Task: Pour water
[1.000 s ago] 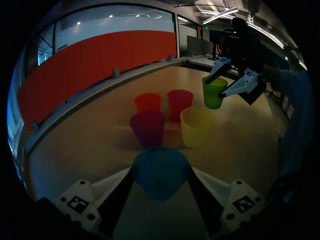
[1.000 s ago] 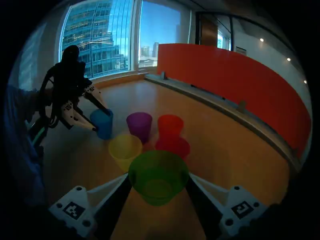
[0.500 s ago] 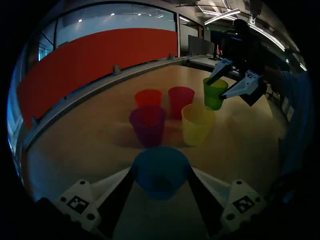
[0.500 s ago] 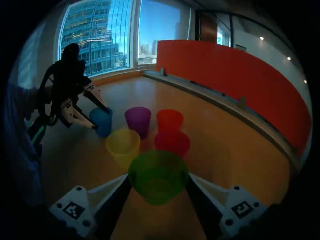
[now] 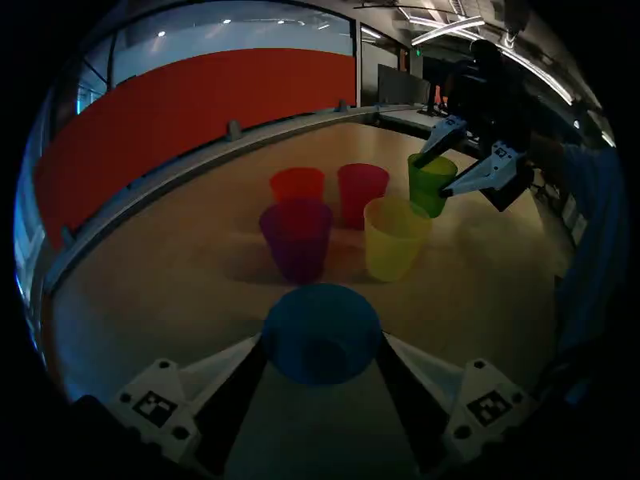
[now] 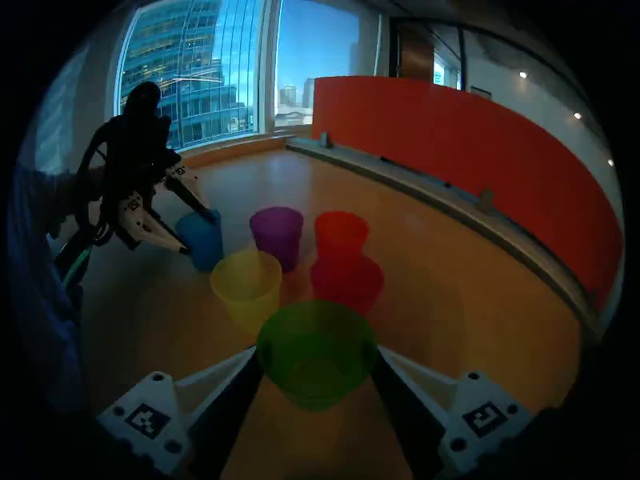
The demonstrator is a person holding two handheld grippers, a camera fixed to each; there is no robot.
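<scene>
A translucent blue plastic cup (image 5: 322, 320) is clamped upright in the left tongs (image 5: 322, 346), and a translucent green plastic cup (image 6: 316, 340) in the right tongs (image 6: 317, 358), over the wooden tabletop (image 5: 160, 272). Neither cup is tilted; pouring is judged not yet begun.

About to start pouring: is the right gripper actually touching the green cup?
Touching. The right gripper view shows both fingers of the right gripper pressed flush against the sides of the green cup, with no gap on either side.

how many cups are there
6: blue cup in the left gripper, green cup in the right gripper; purple cup, orange cup, red cup and yellow cup on the table between. None looks hidden.
</scene>
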